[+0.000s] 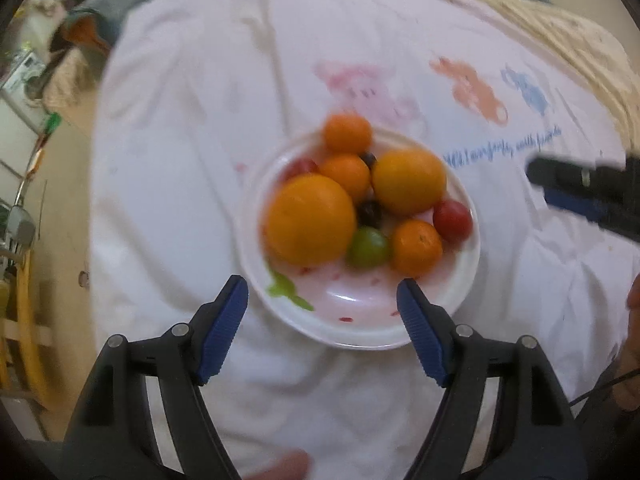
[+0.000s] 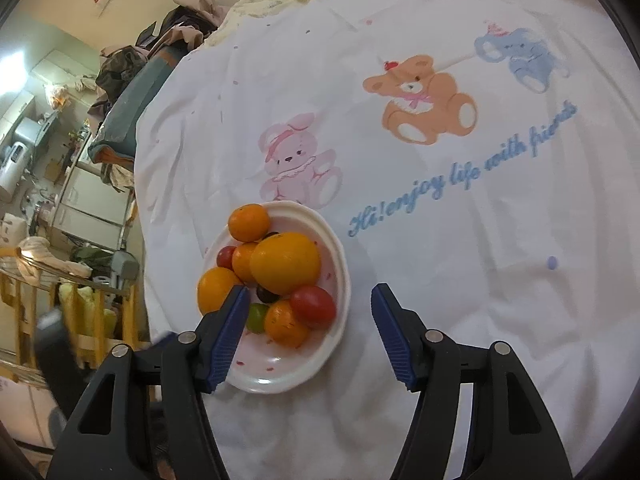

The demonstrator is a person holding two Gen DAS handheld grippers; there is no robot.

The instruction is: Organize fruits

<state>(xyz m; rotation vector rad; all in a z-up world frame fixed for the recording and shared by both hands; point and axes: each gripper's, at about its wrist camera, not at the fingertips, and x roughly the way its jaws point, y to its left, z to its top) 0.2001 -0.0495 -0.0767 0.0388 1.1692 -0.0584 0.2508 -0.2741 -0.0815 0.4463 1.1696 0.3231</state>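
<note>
A white bowl (image 1: pixel 360 328) sits on a white cloth and holds mixed fruit: two large oranges (image 1: pixel 310 224), smaller mandarins (image 1: pixel 416 246), red tomatoes (image 1: pixel 452 220), a green fruit (image 1: pixel 368 247) and dark grapes (image 1: pixel 368 212). My left gripper (image 1: pixel 322 290) is open and empty, hovering over the bowl's near rim. In the right wrist view the same bowl (image 2: pixel 280 376) lies at lower left. My right gripper (image 2: pixel 306 300) is open and empty above the bowl's right side, near a red tomato (image 2: pixel 313 306).
The white cloth (image 2: pixel 460 280) has printed bears, an elephant and blue writing. A cream knitted blanket (image 1: pixel 560 32) lies beyond it. The cloth's left edge drops off toward room clutter and yellow wooden furniture (image 2: pixel 24 312). The right gripper shows at the right of the left wrist view (image 1: pixel 580 188).
</note>
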